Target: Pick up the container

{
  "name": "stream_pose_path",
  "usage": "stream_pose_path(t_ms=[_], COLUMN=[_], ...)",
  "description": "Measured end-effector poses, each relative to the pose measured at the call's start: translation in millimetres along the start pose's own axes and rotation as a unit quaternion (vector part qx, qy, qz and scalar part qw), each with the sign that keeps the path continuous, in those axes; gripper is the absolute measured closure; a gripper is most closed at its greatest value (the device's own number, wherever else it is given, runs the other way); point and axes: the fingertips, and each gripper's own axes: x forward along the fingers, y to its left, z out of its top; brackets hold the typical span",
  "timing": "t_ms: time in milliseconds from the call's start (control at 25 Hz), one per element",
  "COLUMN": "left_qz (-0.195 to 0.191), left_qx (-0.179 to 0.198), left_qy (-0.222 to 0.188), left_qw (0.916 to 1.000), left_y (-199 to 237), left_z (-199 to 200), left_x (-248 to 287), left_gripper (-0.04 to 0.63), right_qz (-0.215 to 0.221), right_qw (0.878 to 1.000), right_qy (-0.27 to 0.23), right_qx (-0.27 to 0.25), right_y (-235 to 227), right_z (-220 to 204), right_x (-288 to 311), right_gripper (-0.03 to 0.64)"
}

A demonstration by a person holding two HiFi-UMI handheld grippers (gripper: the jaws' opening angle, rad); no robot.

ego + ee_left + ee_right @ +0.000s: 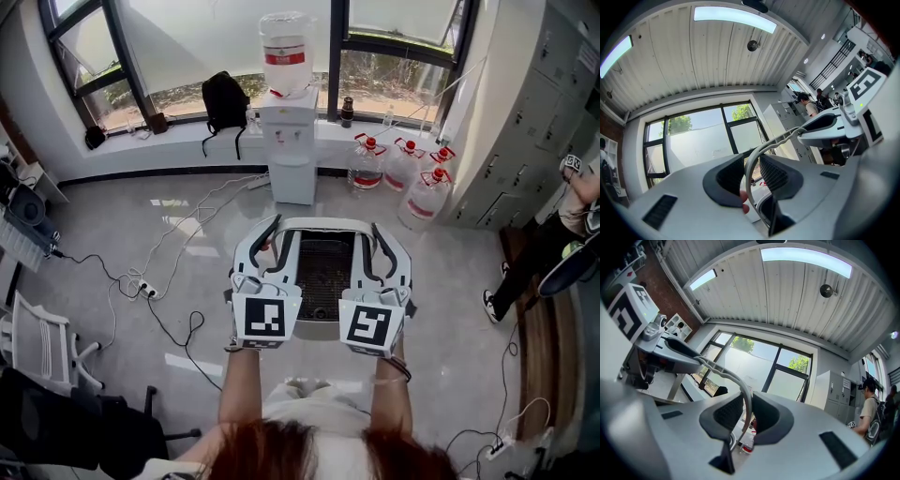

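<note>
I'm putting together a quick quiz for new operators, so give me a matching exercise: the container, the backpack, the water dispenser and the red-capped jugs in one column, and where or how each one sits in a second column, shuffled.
Column 1
1. container
2. backpack
3. water dispenser
4. red-capped jugs

Column 2
A. on the window ledge
B. on the floor, right of the dispenser
C. rim clamped by the left gripper and right gripper
D. upright, a big bottle on top

Pairs: 1-C, 2-A, 3-D, 4-B
</note>
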Motion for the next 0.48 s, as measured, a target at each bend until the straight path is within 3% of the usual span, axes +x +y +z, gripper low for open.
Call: stream_pose_path(t_ms=[480], left_qz=[-0.004], left_qx=[-0.006], left_qy=[-0.01], left_qw=[0.9999], left_y=[-3.0], left_z=[6.6], left_x=[-10.7], left_gripper=[0.488], right_qz=[-0.007], right_qw=[1.0], right_qy=[-0.005], right_qx=[-0.003], right_y=[-1.3], right_z=[8.1], right_x=[-11.3], right_gripper=[0.541])
